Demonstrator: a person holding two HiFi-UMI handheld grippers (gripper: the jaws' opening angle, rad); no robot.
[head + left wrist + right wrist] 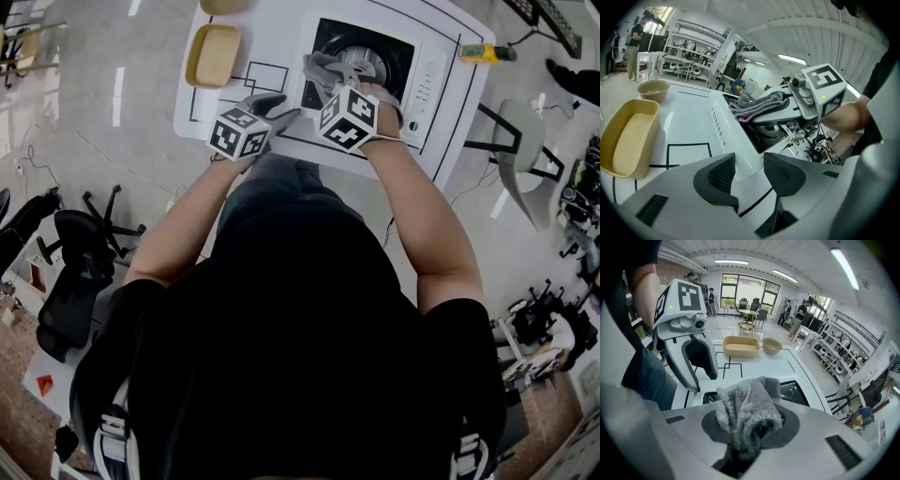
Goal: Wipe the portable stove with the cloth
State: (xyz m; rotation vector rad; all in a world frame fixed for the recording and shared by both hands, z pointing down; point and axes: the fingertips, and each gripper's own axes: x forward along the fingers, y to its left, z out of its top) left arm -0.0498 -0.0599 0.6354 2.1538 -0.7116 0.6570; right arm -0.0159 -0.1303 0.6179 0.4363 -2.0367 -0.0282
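Grey fluffy cloth [747, 408] is bunched and clamped in the right gripper [738, 444], just above the black burner well of the white portable stove [436, 84]. Left gripper [749, 171] hangs near the stove's front corner, jaws apart, holding nothing. 1 yellow rectangular tray [628, 140] sits on the white table [689, 122].
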